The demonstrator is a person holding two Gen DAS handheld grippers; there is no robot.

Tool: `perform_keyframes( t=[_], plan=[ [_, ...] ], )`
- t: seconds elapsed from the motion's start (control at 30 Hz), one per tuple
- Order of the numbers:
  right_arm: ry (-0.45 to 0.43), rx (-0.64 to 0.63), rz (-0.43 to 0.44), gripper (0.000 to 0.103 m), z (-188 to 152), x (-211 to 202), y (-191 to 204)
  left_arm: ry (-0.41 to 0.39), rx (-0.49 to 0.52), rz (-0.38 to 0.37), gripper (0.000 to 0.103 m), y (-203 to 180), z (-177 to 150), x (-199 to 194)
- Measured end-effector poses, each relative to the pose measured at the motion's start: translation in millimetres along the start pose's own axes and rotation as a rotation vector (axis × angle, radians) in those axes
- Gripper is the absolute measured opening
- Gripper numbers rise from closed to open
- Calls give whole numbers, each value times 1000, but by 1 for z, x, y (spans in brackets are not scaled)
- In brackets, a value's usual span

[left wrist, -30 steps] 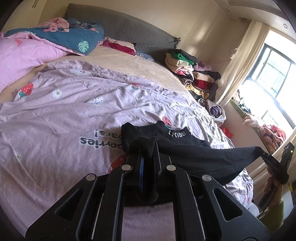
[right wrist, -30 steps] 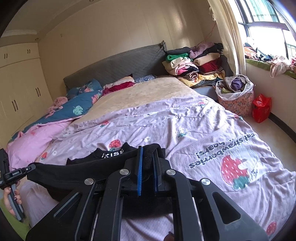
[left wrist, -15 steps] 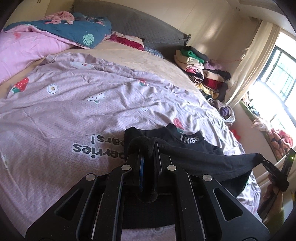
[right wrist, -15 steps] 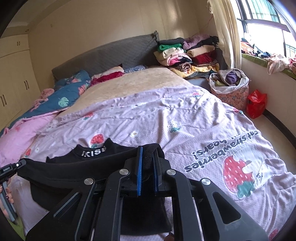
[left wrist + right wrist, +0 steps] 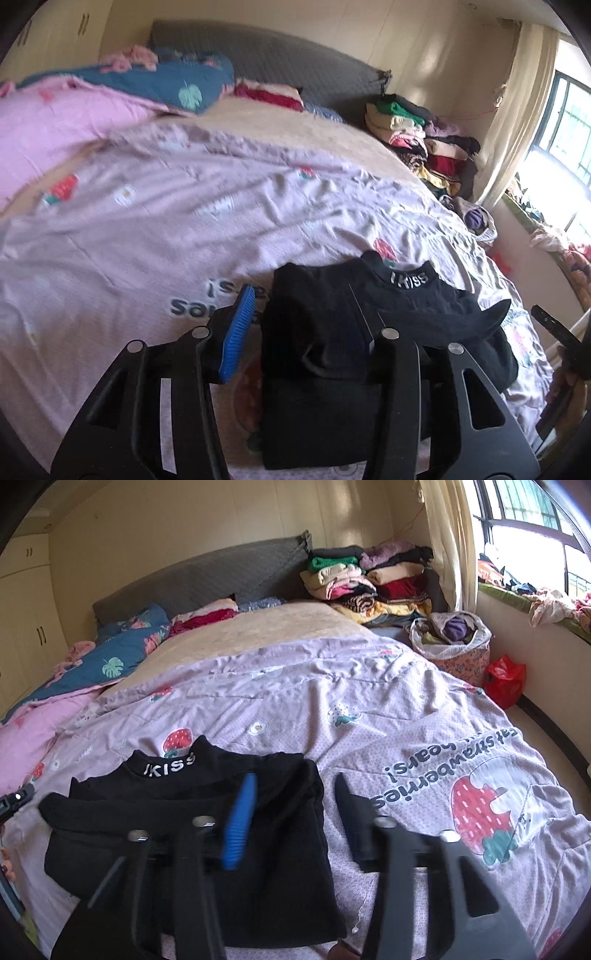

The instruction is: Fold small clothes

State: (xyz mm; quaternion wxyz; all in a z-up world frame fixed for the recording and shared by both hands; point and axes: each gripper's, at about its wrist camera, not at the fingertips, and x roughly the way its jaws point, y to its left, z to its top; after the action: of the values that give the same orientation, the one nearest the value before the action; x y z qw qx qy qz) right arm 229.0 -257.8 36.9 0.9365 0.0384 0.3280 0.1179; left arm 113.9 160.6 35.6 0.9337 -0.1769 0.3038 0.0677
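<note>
Opening over the cloth, the left gripper [image 5: 306, 332] shows jaws parting with a fold of the black top [image 5: 332, 332] lying between them, no pad pressing; the right gripper [image 5: 295, 812] likewise is opening, its blue pad [image 5: 238, 827] above the garment's right edge and its dark finger over bare quilt [image 5: 406, 716]; neither holds anything. Garment lies flat directly ahead of both tools, long axis running across between them, collar away from the person; both hands sit about equally near, one at each end. Judged: ample clear quilt beyond the collar; bed edge lies close behind the hem.
</note>
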Motion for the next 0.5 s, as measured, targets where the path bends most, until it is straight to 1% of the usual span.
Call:
perform_keyframes(
  t=[0.1,0.23,0.27,0.3,0.33,0.37,0.4,0.5],
  plan=[
    [-13,-20,41,47,-5,-6,8,-9,29,-15,40,-7,-2,-9],
    [-8,-78,72,47,-14,-10,24,4,70,-42,40,-15,-11,-16],
    [-1,-91,78,44,-18,-10,27,12,80,-43,40,-17,-14,-16],
    [11,-98,88,41,-21,-9,30,25,92,-52,37,-19,-19,-16],
    [28,-100,105,21,-25,-8,33,34,99,-57,31,-20,-23,-15],
    [40,-100,116,3,-28,-6,35,45,107,-54,13,-21,-28,-14],
    [50,-102,125,2,-31,-5,37,61,118,-55,2,-22,-33,-12],
    [72,-120,133,3,-41,-3,44,119,146,-56,2,-25,-48,-2]
  ],
)
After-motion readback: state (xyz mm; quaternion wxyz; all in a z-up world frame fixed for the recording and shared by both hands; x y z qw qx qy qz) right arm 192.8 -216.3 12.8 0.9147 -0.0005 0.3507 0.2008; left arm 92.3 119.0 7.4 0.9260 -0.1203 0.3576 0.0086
